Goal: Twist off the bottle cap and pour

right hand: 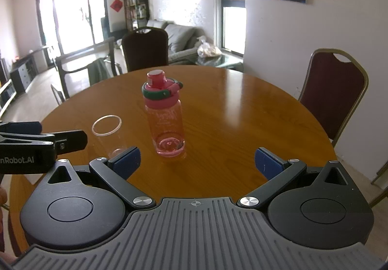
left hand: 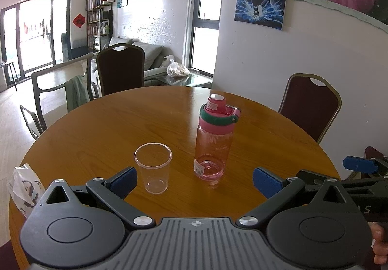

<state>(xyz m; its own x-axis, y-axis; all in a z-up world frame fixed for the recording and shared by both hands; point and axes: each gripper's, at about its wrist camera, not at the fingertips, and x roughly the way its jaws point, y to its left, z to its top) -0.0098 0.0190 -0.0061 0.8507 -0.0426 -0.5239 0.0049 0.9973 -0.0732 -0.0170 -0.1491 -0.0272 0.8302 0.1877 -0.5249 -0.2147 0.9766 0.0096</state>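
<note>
Bottle [left hand: 213, 141] stands capped beside cup [left hand: 153, 168] on bench [left hand: 97, 129]; I find left claw [left hand: 194, 179] and right claw [right hand: 197, 160] released, grasping nothing.

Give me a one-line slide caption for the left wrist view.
Open left gripper faces capped pink bottle and empty clear cup on round table.

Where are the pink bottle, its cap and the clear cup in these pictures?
pink bottle [left hand: 213, 148], left wrist view, on the middle of its see-through body.
cap [left hand: 217, 102], left wrist view, on the side of the pink top.
clear plastic cup [left hand: 154, 170], left wrist view, on its front wall.
</note>
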